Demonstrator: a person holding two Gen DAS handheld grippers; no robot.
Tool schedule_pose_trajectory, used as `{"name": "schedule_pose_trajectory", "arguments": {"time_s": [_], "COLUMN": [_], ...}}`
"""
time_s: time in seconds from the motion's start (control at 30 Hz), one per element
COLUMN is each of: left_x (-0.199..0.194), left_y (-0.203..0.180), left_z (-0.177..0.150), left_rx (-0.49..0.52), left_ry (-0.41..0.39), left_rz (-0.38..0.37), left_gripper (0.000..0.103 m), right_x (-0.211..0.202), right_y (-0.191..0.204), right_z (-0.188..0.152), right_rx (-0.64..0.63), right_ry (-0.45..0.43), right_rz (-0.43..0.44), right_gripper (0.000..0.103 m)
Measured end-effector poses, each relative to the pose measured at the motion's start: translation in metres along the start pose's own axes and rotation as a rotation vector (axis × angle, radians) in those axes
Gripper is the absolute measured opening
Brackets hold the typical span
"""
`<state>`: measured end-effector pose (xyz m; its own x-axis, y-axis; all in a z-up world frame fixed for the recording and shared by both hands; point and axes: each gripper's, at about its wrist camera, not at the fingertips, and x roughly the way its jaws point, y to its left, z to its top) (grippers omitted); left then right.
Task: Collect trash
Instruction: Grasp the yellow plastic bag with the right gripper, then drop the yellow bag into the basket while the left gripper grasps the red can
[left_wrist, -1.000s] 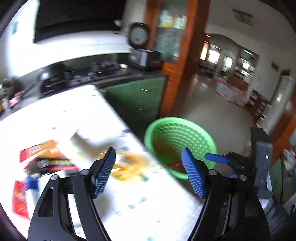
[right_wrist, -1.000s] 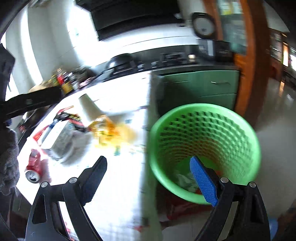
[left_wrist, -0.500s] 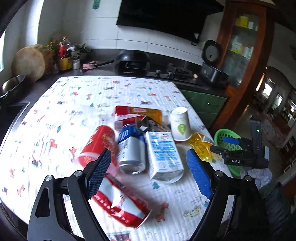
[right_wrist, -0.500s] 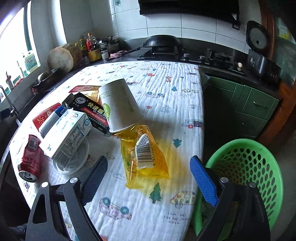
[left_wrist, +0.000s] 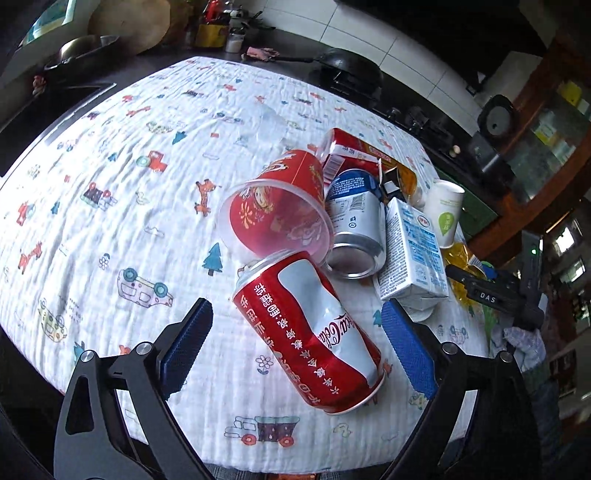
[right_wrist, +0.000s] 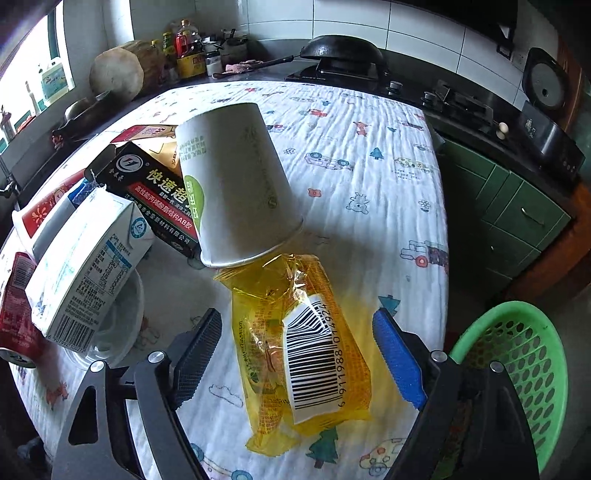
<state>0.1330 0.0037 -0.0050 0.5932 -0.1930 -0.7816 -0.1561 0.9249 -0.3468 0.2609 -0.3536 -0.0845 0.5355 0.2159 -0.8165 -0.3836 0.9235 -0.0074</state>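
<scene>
**A:** Right wrist view puts the yellow wrapper (right_wrist: 301, 354) low in the middle of the frame, lying flat on the desk (right_wrist: 369, 155) with its barcode up. Our right tool (right_wrist: 295, 350) has its two pads spread wide, one on each side of the wrapper, holding nothing. We judge it is lined up that way so the pads can close across the wrapper's narrow width.

**B:** And the paper cup (right_wrist: 236, 192) stands upside down just above it, its rim touching the wrapper's top end. Pulling the wrapper might tip it, we think.

**A:** At lower right the green basket (right_wrist: 517, 354) sits off the desk's edge, close by, so drops should be short.

**B:** From the left wrist view, the dented red can (left_wrist: 310, 332) lies on its side at lower centre, between the wide-open pads of our left tool (left_wrist: 295, 339), which is also empty. Whether the pads touch it, we cannot tell.

**A:** The red plastic cup (left_wrist: 277, 218) leans against the can's top, beside a silver can (left_wrist: 354, 229) and the milk carton (left_wrist: 413, 251). It's a crowded heap, so we would take the outermost pieces first.
</scene>
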Motion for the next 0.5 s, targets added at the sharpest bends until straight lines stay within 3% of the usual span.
{"name": "schedule_pose_trajectory", "arguments": {"time_s": [0.07, 0.27, 0.5], "left_x": [0.009, 0.03, 0.038], "left_y": [0.002, 0.01, 0.01], "left_z": [-0.002, -0.008, -0.009], "left_rx": [-0.026, -0.078, -0.114], "left_ry": [0.021, 0.071, 0.093], "left_rz": [0.0, -0.013, -0.057], "left_gripper": [0.092, 0.092, 0.091], "right_x": [0.004, 0.001, -0.013], "right_y": [0.0, -0.003, -0.003], "right_z": [-0.002, -0.009, -0.018], "right_rx": [0.002, 0.026, 0.051], "right_ry": [0.011, -0.01, -0.042], "right_rz": [-0.004, 0.0, 0.035], "right_gripper": [0.067, 0.057, 0.054]}}
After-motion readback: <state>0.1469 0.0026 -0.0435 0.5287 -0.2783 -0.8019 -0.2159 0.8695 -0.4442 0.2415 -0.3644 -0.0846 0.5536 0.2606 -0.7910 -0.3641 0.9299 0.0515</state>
